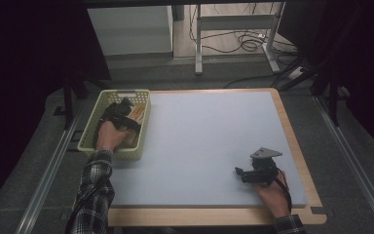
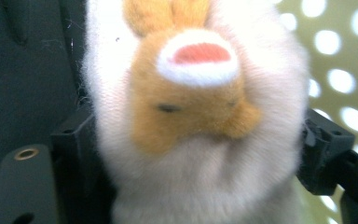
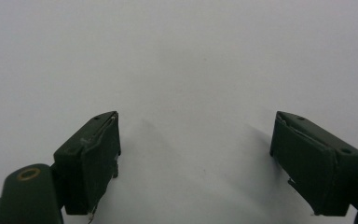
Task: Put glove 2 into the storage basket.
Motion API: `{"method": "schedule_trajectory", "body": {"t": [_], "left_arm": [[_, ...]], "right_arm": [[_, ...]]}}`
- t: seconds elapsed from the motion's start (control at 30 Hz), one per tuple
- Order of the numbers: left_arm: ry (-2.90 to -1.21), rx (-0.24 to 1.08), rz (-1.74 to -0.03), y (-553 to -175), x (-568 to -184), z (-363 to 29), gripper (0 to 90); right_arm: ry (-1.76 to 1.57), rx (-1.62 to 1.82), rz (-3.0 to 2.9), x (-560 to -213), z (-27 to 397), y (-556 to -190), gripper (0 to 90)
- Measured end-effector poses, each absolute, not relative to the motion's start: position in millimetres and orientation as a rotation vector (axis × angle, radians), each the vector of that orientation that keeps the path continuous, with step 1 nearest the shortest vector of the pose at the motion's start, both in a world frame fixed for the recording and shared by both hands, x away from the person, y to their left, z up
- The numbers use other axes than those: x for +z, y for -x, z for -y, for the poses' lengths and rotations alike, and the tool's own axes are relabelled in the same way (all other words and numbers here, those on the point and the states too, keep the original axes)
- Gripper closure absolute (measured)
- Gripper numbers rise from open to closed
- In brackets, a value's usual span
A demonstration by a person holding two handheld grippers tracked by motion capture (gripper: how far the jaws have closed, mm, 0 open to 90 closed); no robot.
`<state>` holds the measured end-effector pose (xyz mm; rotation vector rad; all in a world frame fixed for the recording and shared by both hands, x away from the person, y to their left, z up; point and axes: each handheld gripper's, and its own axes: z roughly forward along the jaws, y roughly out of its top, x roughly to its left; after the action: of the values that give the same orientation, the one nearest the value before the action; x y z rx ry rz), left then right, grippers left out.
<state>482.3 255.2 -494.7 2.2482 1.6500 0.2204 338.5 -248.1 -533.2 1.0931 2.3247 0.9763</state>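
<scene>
Yellow-green plastic basket [image 1: 92,143] at the table's left edge holds the plush toy [image 2: 196,121], white and tan, light, soft, squashy; its body is the best place to grip. Left gripper [image 1: 121,113] sits in the basket, jaws parted around the plush, apparently not pinching. Right gripper [image 3: 196,154] gapes empty over the mat.

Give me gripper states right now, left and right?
Left gripper: in the basket, jaws spread around the plush toy; whether the pads press it cannot be told.
Right gripper: open, nothing held, over the table mat.
</scene>
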Motion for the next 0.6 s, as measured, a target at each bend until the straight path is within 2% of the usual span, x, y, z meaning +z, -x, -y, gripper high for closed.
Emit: {"method": "schedule_trajectory", "body": {"t": [0.17,0.3,0.37,0.47,0.53,0.6], "left_arm": [[-2.229,0.264,-1.565,-467.5,-468.1,-255.6,13.1],[-2.182,0.304,-1.512,-456.9,-445.3,-261.4,14.5],[-2.176,0.359,-1.537,-454.2,-441.3,-266.0,23.4],[-2.188,0.442,-1.613,-455.0,-447.8,-276.0,44.4],[-2.199,0.445,-1.669,-458.5,-459.3,-282.1,56.3],[-2.206,0.426,-1.711,-462.4,-472.1,-285.4,62.2]], "right_arm": [[-1.095,0.975,-2.324,-533.1,247.9,-338.4,15.7],[-1.093,0.975,-2.325,-533.1,247.9,-338.4,15.7],[-1.094,0.975,-2.324,-533.1,247.9,-338.4,15.7],[-1.094,0.975,-2.324,-533.1,247.9,-338.4,15.7],[-1.094,0.976,-2.324,-533.1,247.9,-338.4,15.7],[-1.092,0.975,-2.324,-533.2,248.0,-338.5,15.7]]}}
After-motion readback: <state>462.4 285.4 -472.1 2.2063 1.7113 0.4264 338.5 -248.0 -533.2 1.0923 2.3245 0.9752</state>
